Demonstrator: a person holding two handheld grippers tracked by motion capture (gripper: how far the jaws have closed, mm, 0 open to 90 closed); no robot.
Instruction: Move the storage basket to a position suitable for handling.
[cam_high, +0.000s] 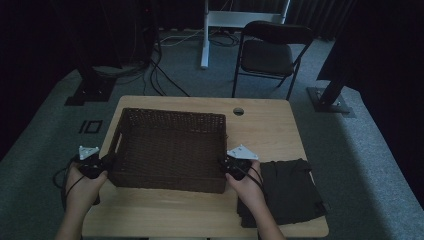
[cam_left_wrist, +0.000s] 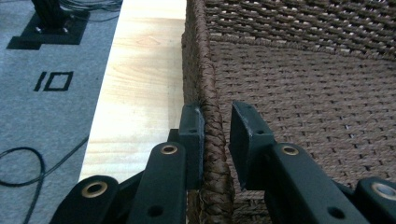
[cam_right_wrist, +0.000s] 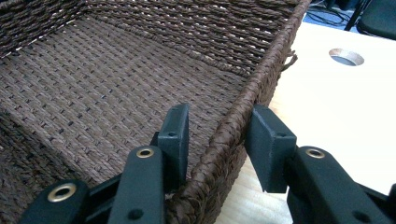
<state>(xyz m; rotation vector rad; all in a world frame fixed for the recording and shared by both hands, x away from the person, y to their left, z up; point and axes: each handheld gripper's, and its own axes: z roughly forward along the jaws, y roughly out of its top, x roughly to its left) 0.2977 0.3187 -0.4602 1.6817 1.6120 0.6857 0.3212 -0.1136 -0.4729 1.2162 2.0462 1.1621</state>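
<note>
A dark brown woven basket (cam_high: 170, 116) stands empty on the wooden table (cam_high: 270, 135). My left gripper (cam_high: 102, 162) is at the basket's left wall, near the front corner. In the left gripper view the left gripper (cam_left_wrist: 218, 112) straddles the braided rim (cam_left_wrist: 210, 93): the outer pad touches it and the inner pad stands apart, so it is open. My right gripper (cam_high: 227, 164) is at the right wall. In the right gripper view the right gripper (cam_right_wrist: 222, 114) has the rim (cam_right_wrist: 261, 79) between its jaws with gaps on both sides, open.
A folded black cloth (cam_high: 287, 190) lies on the table's front right corner, beside my right hand. A cable hole (cam_high: 238, 111) is in the tabletop behind the basket. A black chair (cam_high: 267, 52) and floor cables (cam_high: 165, 80) are beyond the table.
</note>
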